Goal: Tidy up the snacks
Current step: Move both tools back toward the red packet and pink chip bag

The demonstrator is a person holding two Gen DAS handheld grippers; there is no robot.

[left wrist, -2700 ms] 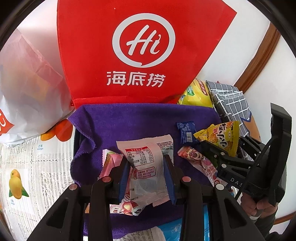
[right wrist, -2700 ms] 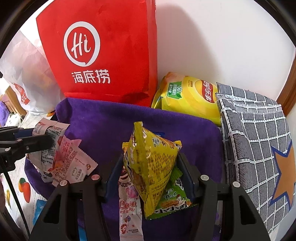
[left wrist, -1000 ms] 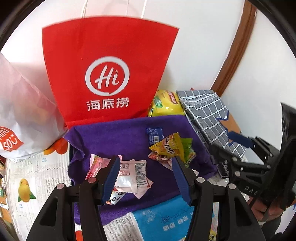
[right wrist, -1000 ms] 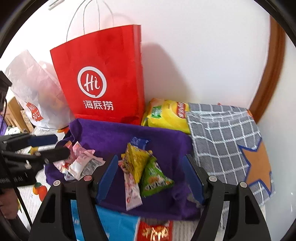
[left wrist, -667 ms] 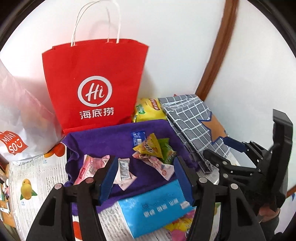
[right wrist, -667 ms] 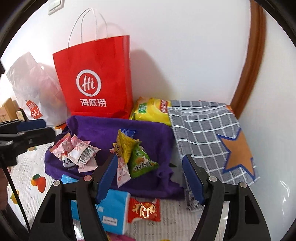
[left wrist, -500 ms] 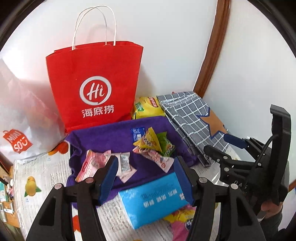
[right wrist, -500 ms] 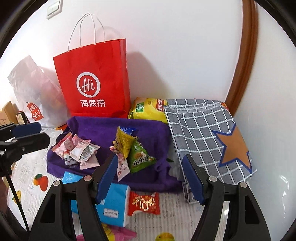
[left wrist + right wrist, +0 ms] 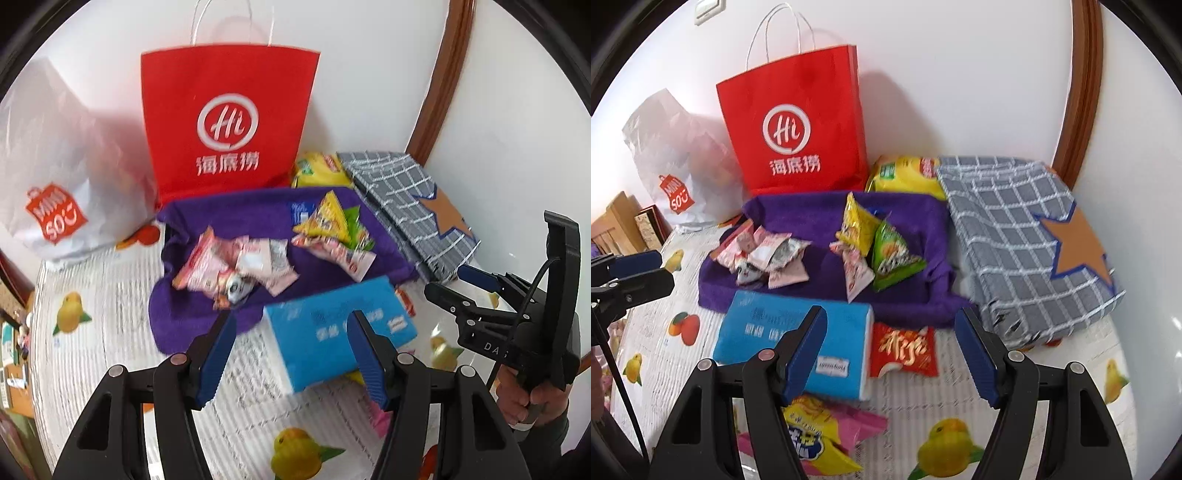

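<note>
pink-yellow snack pack (image 9: 812,435) partly behind right tool (image 9: 891,339).

- Left wrist view looks steeply down from the left over the purple cloth (image 9: 207,317).
- Right wrist view looks down from the right.
- Both share the red bag (image 9: 225,122).

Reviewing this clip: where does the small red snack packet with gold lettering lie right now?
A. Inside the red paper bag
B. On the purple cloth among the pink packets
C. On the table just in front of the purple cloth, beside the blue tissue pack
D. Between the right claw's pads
C. The red snack packet lies flat on the fruit-print table cover, in front of the purple cloth and right beside the blue tissue pack.
</note>
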